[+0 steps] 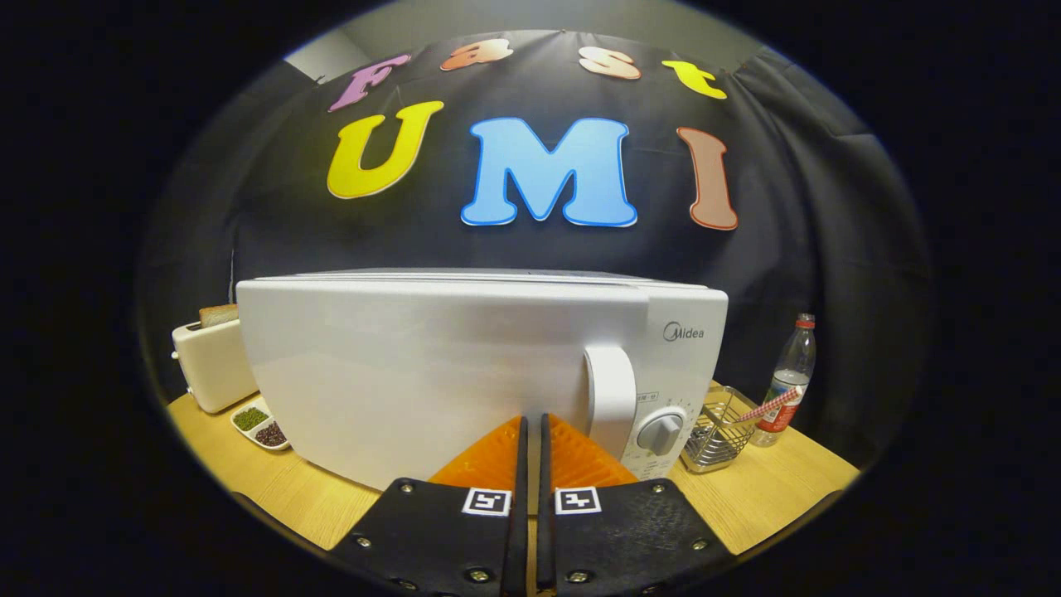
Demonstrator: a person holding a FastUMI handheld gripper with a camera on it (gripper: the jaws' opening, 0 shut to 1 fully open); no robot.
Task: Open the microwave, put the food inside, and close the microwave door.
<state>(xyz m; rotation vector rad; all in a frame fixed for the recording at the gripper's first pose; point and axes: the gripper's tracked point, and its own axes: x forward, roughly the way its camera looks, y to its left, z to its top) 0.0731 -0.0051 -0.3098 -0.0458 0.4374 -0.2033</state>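
The gripper (533, 419) is held level and points straight at the front of one white microwave (431, 365), its two fingers drawn together with only a thin slit between them and nothing caught there; the tips sit at the lower edge of the microwave door, just left of the single upright handle (611, 398), and whether they touch the door cannot be told from this angle. The door is closed, and the microwave stands on a wooden table (771, 497). One round dial (661, 431) sits on the control panel right of the handle. Left of the microwave stands one cream toaster (211, 365) with a slice of bread (218, 314) rising from its slot. In front of the toaster, beside the microwave's lower left corner, lies one small white dish (261, 425) with two compartments, one holding green grains and the other dark ones. Right of the microwave, near the dial, stands one wire basket (719, 435) with a striped straw (767, 406) leaning out of it, and just beyond the basket one clear plastic bottle (787, 381) with a red cap stands upright at the table's back edge.
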